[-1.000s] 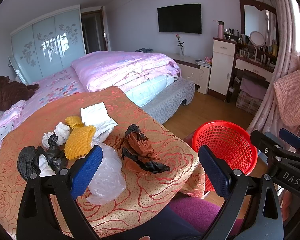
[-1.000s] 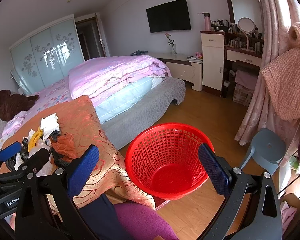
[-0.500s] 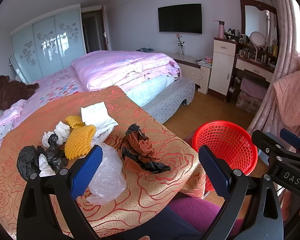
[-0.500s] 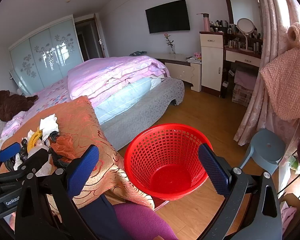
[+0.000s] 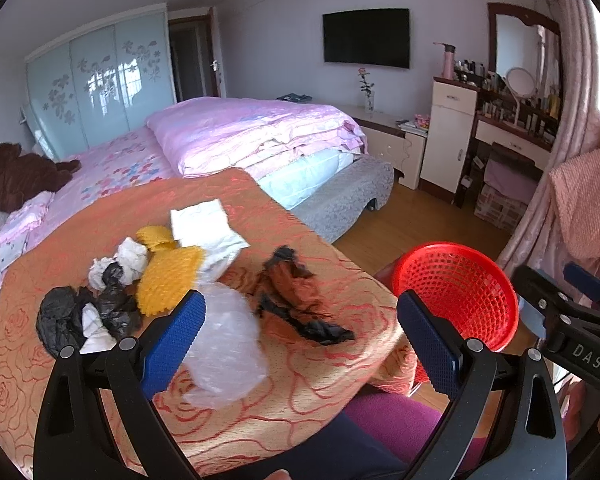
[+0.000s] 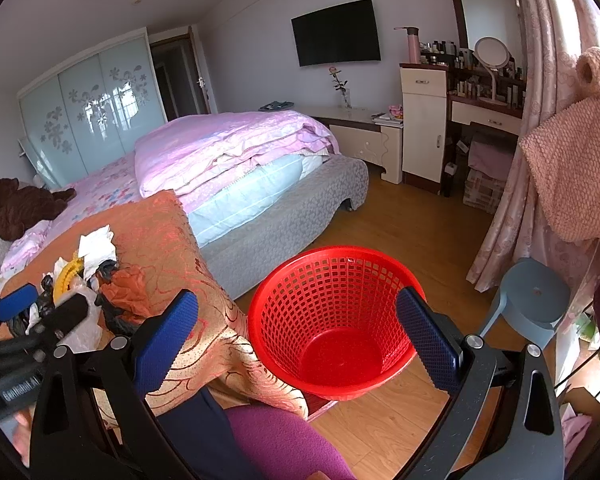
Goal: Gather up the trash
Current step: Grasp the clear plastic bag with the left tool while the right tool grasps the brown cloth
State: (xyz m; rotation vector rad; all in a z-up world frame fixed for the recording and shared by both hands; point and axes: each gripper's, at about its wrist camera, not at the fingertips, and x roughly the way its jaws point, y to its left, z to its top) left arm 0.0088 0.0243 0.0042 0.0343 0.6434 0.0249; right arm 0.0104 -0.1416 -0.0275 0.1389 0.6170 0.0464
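Observation:
Trash lies on an orange rose-patterned cloth (image 5: pixel 100 216): a clear plastic bag (image 5: pixel 224 344), a brown and black wrapper (image 5: pixel 296 296), yellow foam nets (image 5: pixel 168 276), white paper (image 5: pixel 204 228), crumpled white tissue (image 5: pixel 132 256) and black bags (image 5: pixel 64 316). My left gripper (image 5: pixel 300 340) is open and empty, just above the clear bag and wrapper. An empty red basket (image 6: pixel 332 320) stands on the floor to the right of the cloth; it also shows in the left wrist view (image 5: pixel 456 292). My right gripper (image 6: pixel 300 340) is open and empty over the basket.
A bed with pink quilts (image 6: pixel 228 148) stands behind the cloth. A blue stool (image 6: pixel 532 300) and pink curtain (image 6: pixel 540 200) are at the right. A dresser (image 5: pixel 452 136) stands at the far wall. The wooden floor (image 6: pixel 416 220) lies around the basket.
The left gripper has moved slightly forward over the trash. The right gripper has shifted a little closer to the basket. Both stay open and empty.

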